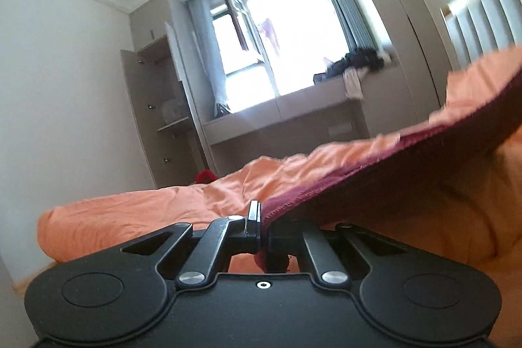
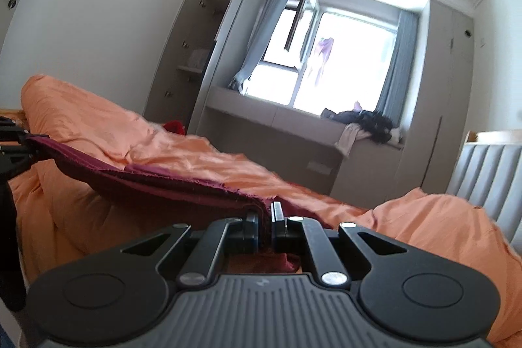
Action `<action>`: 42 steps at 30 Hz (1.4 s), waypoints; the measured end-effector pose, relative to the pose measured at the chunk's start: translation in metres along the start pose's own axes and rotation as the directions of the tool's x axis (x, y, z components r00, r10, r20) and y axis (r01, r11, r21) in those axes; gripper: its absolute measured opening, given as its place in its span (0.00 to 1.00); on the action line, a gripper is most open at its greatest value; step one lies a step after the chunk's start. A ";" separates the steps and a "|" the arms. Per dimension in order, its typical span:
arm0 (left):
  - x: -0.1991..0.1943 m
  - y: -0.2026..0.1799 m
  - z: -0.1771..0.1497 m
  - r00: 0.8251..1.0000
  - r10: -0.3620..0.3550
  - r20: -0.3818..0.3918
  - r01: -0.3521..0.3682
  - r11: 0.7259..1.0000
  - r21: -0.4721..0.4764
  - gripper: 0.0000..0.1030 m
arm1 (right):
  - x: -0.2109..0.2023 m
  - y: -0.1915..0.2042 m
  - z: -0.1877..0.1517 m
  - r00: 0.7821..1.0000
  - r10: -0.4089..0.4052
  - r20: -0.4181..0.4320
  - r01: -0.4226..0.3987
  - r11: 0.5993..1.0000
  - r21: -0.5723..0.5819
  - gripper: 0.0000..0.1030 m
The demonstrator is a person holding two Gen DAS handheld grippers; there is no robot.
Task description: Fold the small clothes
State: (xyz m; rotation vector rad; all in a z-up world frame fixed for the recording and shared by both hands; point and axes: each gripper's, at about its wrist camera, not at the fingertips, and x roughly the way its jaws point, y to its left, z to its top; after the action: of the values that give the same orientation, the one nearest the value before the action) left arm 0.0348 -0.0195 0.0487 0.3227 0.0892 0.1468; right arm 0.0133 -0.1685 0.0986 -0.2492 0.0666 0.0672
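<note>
The maroon garment (image 2: 156, 181) hangs stretched between the two claws, lifted clear above the orange duvet (image 2: 407, 217) that covers the bed; its long edge sags a little in the middle, and whether any part of it touches the bedding I cannot tell. The left claw (image 1: 261, 227) is pinched tight on one corner of the cloth, at the left of the span, and the right claw (image 2: 266, 227) is clamped just as narrowly on the other corner, nearer the grey padded headboard (image 2: 489, 172). To do this step well, I judge that both corners should be kept level and the edge drawn taut before the cloth is laid down, so that the fold lands flat on the rumpled duvet and does not bunch. As for containers, the open wardrobe (image 1: 156, 106) at the far left shows shelves with a pale bundle on one; what it is I cannot tell. Dark clothes (image 2: 365, 119) lie heaped on the far window seat (image 2: 277, 110).
</note>
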 end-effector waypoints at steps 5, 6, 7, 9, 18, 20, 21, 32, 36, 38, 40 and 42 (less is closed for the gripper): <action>-0.028 0.012 0.021 0.995 -0.008 0.104 0.014 0.998 -0.056 0.03 | -0.037 0.000 0.001 0.995 -0.049 0.089 0.048 0.999 0.013 0.06; -0.036 0.015 0.027 0.993 -0.015 0.119 0.023 0.998 -0.063 0.03 | -0.044 -0.001 0.003 0.994 -0.052 0.095 0.050 0.999 0.020 0.06; -0.043 0.019 0.033 0.991 -0.030 0.128 0.039 0.996 -0.075 0.03 | -0.050 -0.002 0.005 0.994 -0.053 0.099 0.050 0.998 0.031 0.06; -0.054 0.028 0.045 0.990 -0.061 0.130 0.075 0.992 -0.103 0.03 | -0.065 -0.005 0.009 0.992 -0.052 0.114 0.044 0.997 0.066 0.06; -0.046 0.041 0.087 0.977 -0.127 0.174 0.151 0.980 -0.130 0.03 | -0.046 -0.026 0.027 0.984 -0.082 0.157 0.069 0.994 0.083 0.06; -0.023 0.037 0.098 0.977 -0.121 0.173 0.145 0.981 -0.129 0.03 | -0.023 -0.034 0.031 0.985 -0.086 0.152 0.073 0.993 0.092 0.06; -0.007 0.034 0.105 0.978 -0.121 0.170 0.143 0.982 -0.125 0.04 | -0.007 -0.037 0.034 0.984 -0.098 0.150 0.087 0.993 0.080 0.06; 0.172 -0.010 0.132 0.995 -0.087 0.041 0.092 0.988 -0.125 0.04 | 0.175 -0.058 0.022 0.989 -0.144 0.031 0.141 0.986 0.088 0.07; 0.227 -0.022 0.126 0.996 -0.087 -0.012 0.085 0.989 -0.117 0.04 | 0.230 -0.063 0.003 0.989 -0.149 -0.023 0.150 0.983 0.109 0.07; 0.253 -0.028 0.119 0.995 -0.090 -0.051 0.083 0.990 -0.115 0.04 | 0.255 -0.064 -0.007 0.989 -0.138 -0.055 0.144 0.981 0.127 0.07; 0.278 -0.033 0.109 0.990 -0.101 -0.100 0.088 0.988 -0.125 0.04 | 0.279 -0.065 -0.017 0.988 -0.123 -0.097 0.136 0.980 0.142 0.07; 0.301 -0.036 0.098 0.982 -0.114 -0.150 0.093 0.986 -0.136 0.04 | 0.299 -0.065 -0.028 0.985 -0.103 -0.142 0.124 0.981 0.151 0.07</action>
State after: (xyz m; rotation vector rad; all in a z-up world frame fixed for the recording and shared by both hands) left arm 0.3475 -0.0365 0.1107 0.1772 0.2520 0.0739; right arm 0.3138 -0.2212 0.0651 -0.0972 0.1903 -0.0688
